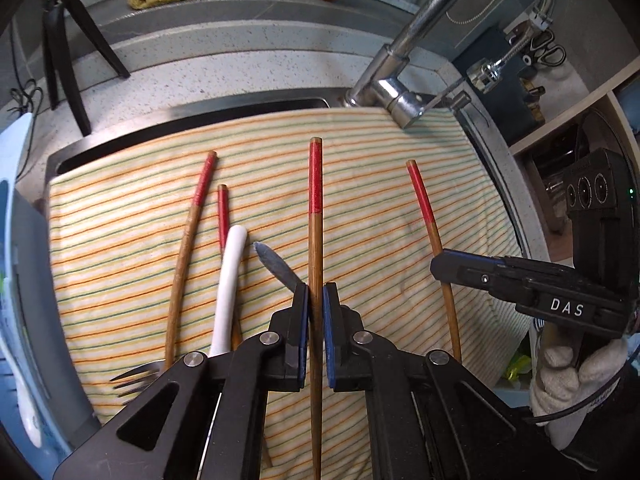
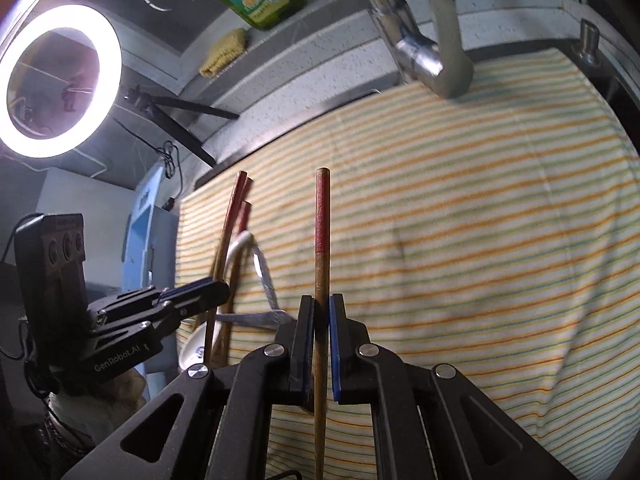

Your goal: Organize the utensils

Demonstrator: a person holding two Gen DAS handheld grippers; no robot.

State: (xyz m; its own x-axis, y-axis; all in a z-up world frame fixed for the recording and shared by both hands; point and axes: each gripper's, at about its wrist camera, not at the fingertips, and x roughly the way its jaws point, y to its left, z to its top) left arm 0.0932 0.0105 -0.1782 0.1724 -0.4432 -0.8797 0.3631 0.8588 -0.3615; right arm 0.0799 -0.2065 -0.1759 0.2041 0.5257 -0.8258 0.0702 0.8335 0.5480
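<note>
Over a striped cloth (image 1: 380, 200) covering the sink, the left gripper (image 1: 315, 312) and right gripper (image 2: 321, 320) each pinch one red-tipped chopstick (image 1: 315, 208) (image 2: 322, 216). Either thin stick could pivot or slip loose, likely dropping among the utensils below. Readable lettering: "DAS" and "GenRobot.AI".

Glaring ring light (image 2: 60, 80) at left, soft even brightness elsewhere, fisheye-bent, dark-vignetted edges.
</note>
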